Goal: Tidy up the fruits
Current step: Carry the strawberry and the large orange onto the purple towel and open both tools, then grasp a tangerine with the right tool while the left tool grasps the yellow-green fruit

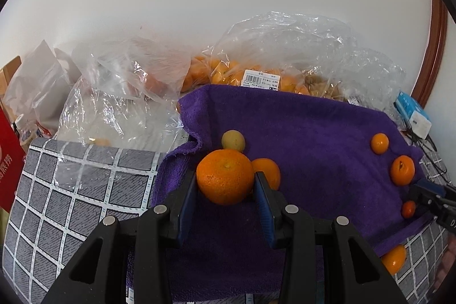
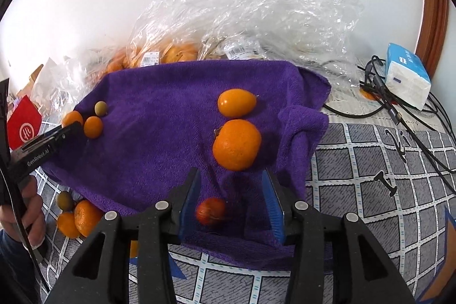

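A purple towel (image 1: 299,133) lies on the table. My left gripper (image 1: 225,181) is shut on a large orange mandarin (image 1: 225,175) at the towel's left part. Behind it sit a smaller orange fruit (image 1: 269,171) and a greenish-yellow one (image 1: 233,140). My right gripper (image 2: 230,184) is open, its jaws either side of a small red fruit (image 2: 211,210) on the towel (image 2: 171,118). Ahead of it lie a mandarin (image 2: 236,144) and an oval kumquat (image 2: 236,102). The left gripper (image 2: 68,130) shows at the far left of the right wrist view.
Clear plastic bags of oranges (image 1: 256,70) stand behind the towel against the wall. A tissue pack (image 2: 407,79) and black cables (image 2: 399,110) lie at the right. Loose fruits (image 2: 77,215) lie off the towel on the grey checked tablecloth (image 2: 370,175). A red box (image 1: 8,161) is at the left.
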